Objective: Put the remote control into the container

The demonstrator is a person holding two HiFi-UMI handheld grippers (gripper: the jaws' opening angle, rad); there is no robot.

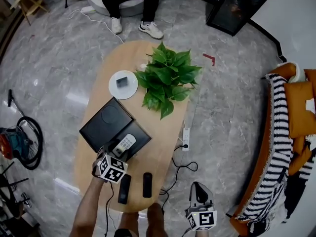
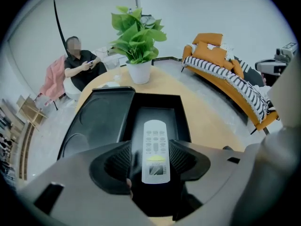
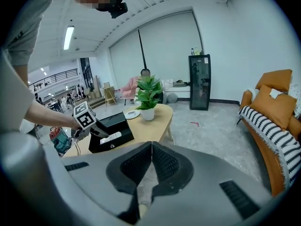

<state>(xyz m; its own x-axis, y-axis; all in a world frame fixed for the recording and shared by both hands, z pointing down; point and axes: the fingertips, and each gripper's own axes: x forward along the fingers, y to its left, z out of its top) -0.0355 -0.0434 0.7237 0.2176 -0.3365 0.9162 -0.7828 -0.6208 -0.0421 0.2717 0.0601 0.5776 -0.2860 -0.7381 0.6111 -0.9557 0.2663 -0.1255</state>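
A white remote control lies lengthwise inside the open black container on the oval wooden table. The container's lid lies flat to its left. My left gripper hangs just above the remote's near end. Its jaws are open on either side of the remote, with a dark gap showing at the left pad. My right gripper is off the table's right side, over the floor, shut and holding nothing. From there it sees the remote and the left gripper's marker cube.
Two black remotes lie at the table's near edge. A potted plant and a white plate stand beyond the container. A power strip with cables lies on the floor to the right. A person sits at the far end, and a sofa stands at right.
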